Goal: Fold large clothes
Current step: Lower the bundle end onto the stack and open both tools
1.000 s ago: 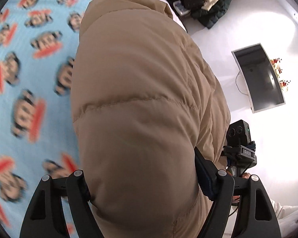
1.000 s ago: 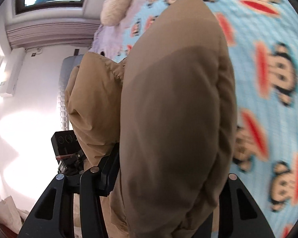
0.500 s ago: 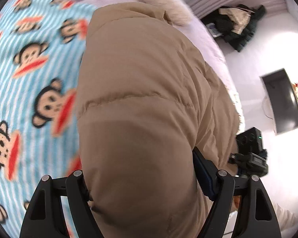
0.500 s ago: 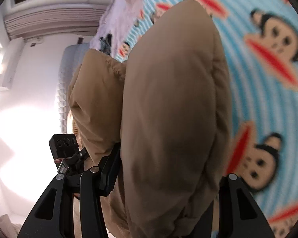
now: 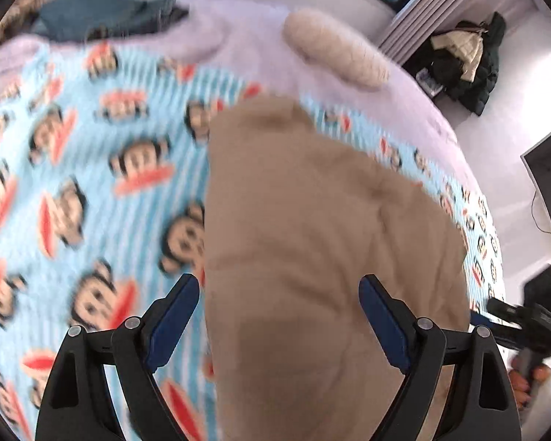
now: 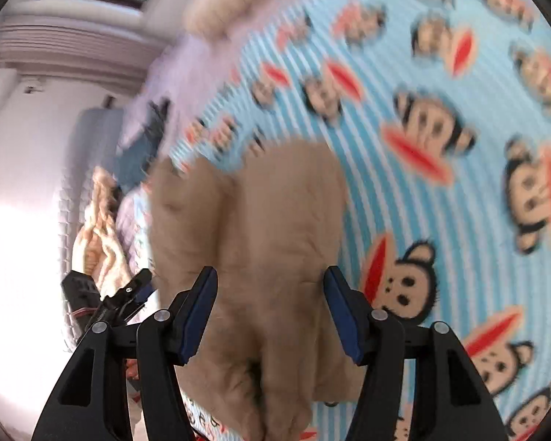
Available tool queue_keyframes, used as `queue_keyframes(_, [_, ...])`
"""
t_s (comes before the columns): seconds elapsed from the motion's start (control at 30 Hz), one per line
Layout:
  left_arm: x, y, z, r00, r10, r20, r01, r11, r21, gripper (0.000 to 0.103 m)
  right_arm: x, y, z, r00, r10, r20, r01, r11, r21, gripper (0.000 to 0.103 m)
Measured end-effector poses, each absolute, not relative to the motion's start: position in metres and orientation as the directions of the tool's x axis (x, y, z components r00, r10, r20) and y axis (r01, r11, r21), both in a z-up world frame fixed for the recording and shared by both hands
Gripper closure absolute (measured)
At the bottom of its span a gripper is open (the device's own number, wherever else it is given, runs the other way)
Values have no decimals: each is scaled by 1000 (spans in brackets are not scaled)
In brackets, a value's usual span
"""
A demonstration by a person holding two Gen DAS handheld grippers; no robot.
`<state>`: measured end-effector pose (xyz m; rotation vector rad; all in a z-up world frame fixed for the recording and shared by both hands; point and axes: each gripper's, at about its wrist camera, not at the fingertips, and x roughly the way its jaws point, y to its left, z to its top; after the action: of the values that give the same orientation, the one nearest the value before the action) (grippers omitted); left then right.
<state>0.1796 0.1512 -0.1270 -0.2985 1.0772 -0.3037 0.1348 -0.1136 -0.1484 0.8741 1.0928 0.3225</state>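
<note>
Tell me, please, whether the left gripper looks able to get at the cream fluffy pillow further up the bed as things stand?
Probably not directly: the tan puffy jacket lies between the opening left gripper and the cream pillow, so it would have to pass over or around it.

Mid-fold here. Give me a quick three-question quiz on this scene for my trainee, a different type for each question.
1. True or false: the tan padded jacket lies on a plain white sheet.
2. What is printed on the blue striped blanket? A) monkeys B) flowers C) stars
3. Fill in: between the fingers of the left gripper sits the ____.
Key: 1 false, it lies on the printed blanket. 2 A. 3 jacket; the fingers are opening, with the jacket between them.
</note>
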Motion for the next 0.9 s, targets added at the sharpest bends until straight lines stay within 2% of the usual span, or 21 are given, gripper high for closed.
queue_keyframes(0.1, [199, 146, -110, 477, -376, -795, 128, 924, -360, 13, 150, -98, -140, 403, 689, -602, 126, 610, 782, 45])
queue_keyframes(0.23, [229, 131, -117, 487, -337, -806, 125, 940, -317, 13, 162, -74, -178, 319, 621, -716, 240, 678, 695, 45])
queue_keyframes(0.3, [232, 123, -121, 488, -335, -806, 126, 941, -315, 13, 157, -78, -197, 310, 646, -698, 278, 641, 716, 45])
queue_keyframes(0.33, [232, 119, -121, 491, -329, -807, 129, 943, -306, 13, 158, -75, -202, 314, 654, -689, 287, 626, 725, 49])
queue_keyframes(0.37, [233, 113, -125, 493, -312, -812, 132, 949, -285, 13, 159, -70, -203, 320, 666, -674, 278, 614, 739, 62])
queue_keyframes(0.4, [236, 106, -130, 492, -286, -822, 135, 958, -253, 13, 166, -62, -203, 312, 665, -678, 270, 622, 735, 99])
queue_keyframes(0.47, [242, 93, -139, 485, -235, -842, 128, 972, -198, 13, 165, -56, -201, 313, 627, -713, 248, 671, 699, 98])
queue_keyframes(0.57, [251, 76, -156, 460, -225, -859, 125, 974, -188, 13, 167, -43, -194, 317, 544, -777, 239, 747, 620, 99])
queue_keyframes(0.7, [250, 45, -169, 451, -178, -875, 182, 978, -105, 12, 147, -65, -205, 316, 454, -833, 245, 810, 533, 99])
queue_keyframes(0.9, [242, 29, -175, 470, -136, -872, 216, 976, -35, 10, 131, -84, -225, 327, 480, -814, 288, 770, 570, 101])
